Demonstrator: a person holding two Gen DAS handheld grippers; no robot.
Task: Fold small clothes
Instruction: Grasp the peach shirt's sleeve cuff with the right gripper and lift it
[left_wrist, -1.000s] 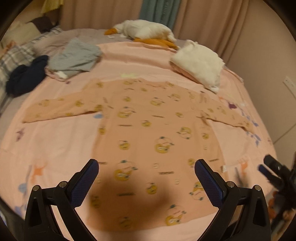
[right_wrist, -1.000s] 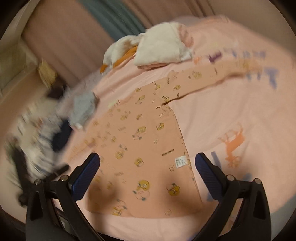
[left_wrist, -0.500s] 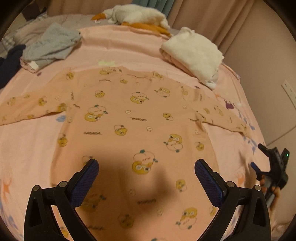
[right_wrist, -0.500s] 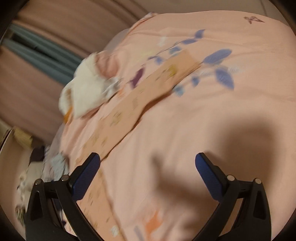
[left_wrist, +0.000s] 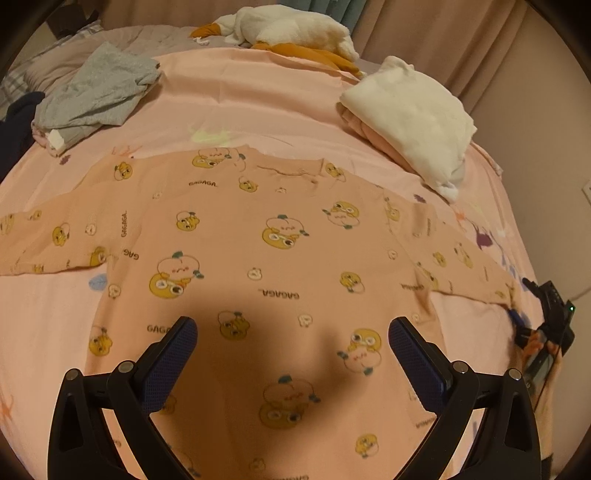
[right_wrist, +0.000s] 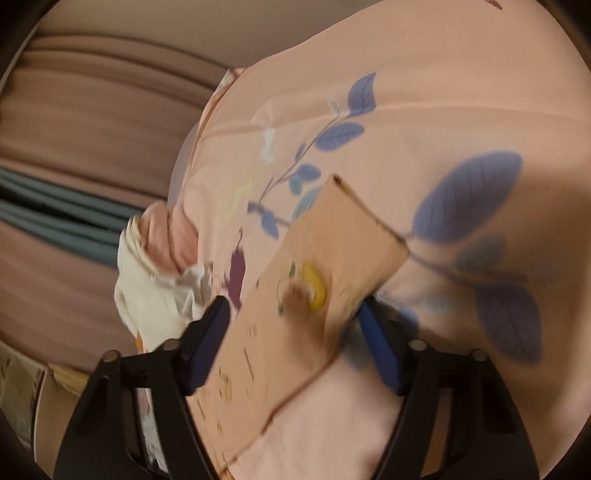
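A peach long-sleeved shirt (left_wrist: 280, 236) with yellow duck prints lies spread flat on the pink bedsheet (left_wrist: 240, 110), both sleeves stretched out. My left gripper (left_wrist: 291, 332) hangs open over the shirt's lower body with nothing between its fingers. In the left wrist view my right gripper (left_wrist: 521, 299) sits at the tip of the right sleeve (left_wrist: 443, 266), near the bed's edge. In the right wrist view the sleeve's cuff end (right_wrist: 354, 236) lies between the right gripper's (right_wrist: 291, 306) jaws, which are closing on either side of the cloth. The right fingertip (right_wrist: 373, 332) is partly hidden under the sleeve's edge.
A crumpled grey garment (left_wrist: 96, 88) and a dark one (left_wrist: 14, 125) lie at the back left. A folded white pile (left_wrist: 410, 114) rests at the back right, close to the sleeve. A white and orange plush toy (left_wrist: 288, 29) lies by the curtains (left_wrist: 424, 33).
My left gripper has come closer and lower over the shirt's body. The right gripper has rolled, dropped to the sleeve's end, and its jaws have narrowed around the cuff.
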